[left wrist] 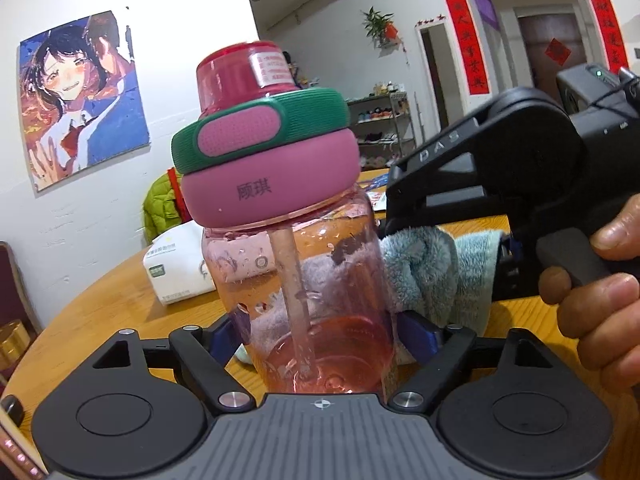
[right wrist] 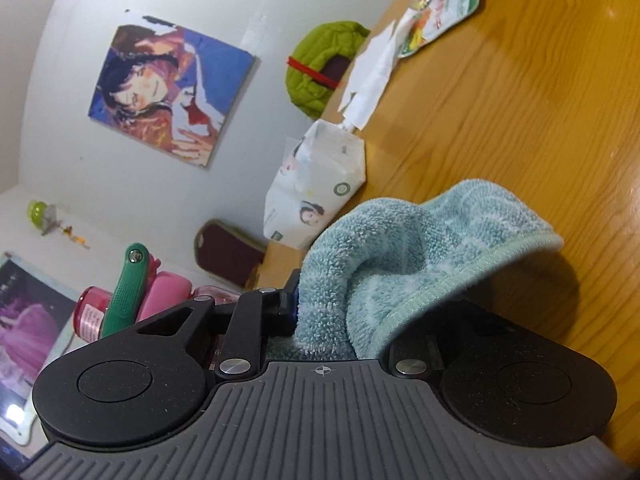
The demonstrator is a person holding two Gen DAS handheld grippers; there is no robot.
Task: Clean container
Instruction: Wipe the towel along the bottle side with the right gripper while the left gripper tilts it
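A clear pink water bottle [left wrist: 304,264] with a pink lid, a green carry loop and an inner straw stands upright on the wooden table [left wrist: 120,280]. It sits between the fingers of my left gripper [left wrist: 324,332]. The blue pads [left wrist: 416,336] flank its base closely, and I see no firm press, so the gripper reads as open. My right gripper [left wrist: 388,212], held by a hand [left wrist: 600,288], is shut on a light blue towel [left wrist: 424,264] that rests against the bottle's far side. In the right wrist view the towel [right wrist: 420,248] bulges out of the right gripper [right wrist: 344,308] and hides one finger. The bottle [right wrist: 120,300] shows at the left.
A white tissue pack [left wrist: 180,268] [right wrist: 316,188] lies on the table beyond the bottle. A green jacket [left wrist: 160,204] hangs on a chair behind it. A snack packet [right wrist: 444,12] and torn paper lie farther along the table [right wrist: 500,120]. A dark red chair [right wrist: 228,256] stands at the table's edge.
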